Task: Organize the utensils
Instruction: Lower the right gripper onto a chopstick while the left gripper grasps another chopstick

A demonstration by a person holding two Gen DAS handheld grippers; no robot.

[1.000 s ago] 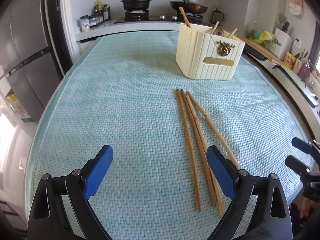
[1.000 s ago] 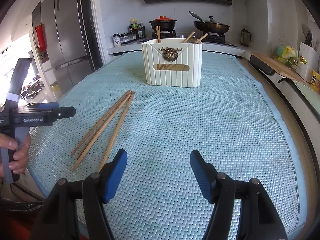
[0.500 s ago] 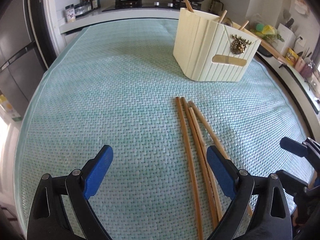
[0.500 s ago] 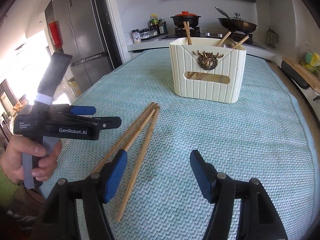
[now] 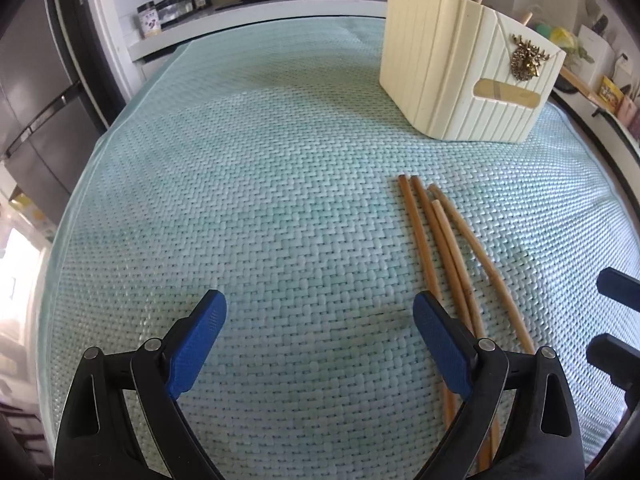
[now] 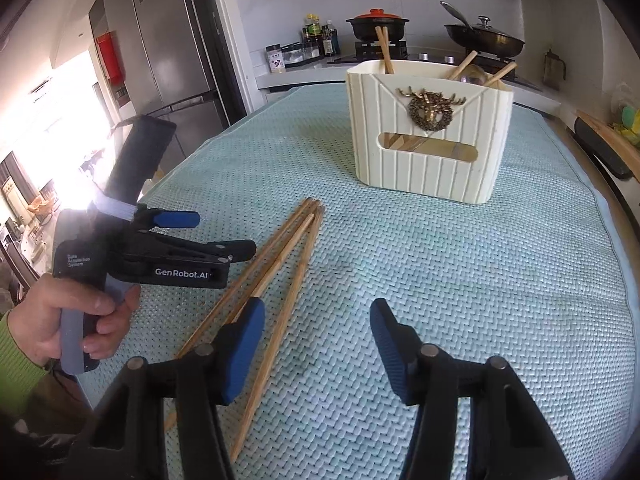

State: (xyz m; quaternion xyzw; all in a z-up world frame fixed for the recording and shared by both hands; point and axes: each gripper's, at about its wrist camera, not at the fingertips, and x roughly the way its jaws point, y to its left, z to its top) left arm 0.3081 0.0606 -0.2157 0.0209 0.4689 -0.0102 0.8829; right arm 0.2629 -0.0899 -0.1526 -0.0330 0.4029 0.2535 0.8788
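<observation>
Several wooden chopsticks (image 5: 444, 248) lie side by side on the teal woven mat (image 5: 260, 200); they also show in the right wrist view (image 6: 280, 256). A cream ribbed utensil holder (image 5: 460, 72) with a gold deer emblem stands beyond them and holds more chopsticks (image 6: 384, 50); it also shows in the right wrist view (image 6: 428, 136). My left gripper (image 5: 318, 328) is open and empty, low over the mat, its right finger over the chopsticks' near ends. My right gripper (image 6: 316, 328) is open and empty, its left finger beside the chopsticks. The left gripper also shows from the right wrist view (image 6: 208, 234).
A counter with a stove, pots (image 6: 378, 26) and seasoning bottles (image 6: 316, 38) runs behind the table. A fridge (image 6: 168, 48) stands at the left. A wooden board and clutter (image 6: 608, 136) lie along the right edge. The right gripper's fingers show at the left wrist view's right edge (image 5: 616, 320).
Both grippers have moved forward and lower toward the chopsticks. The holder looms larger. Both grippers stay open.
</observation>
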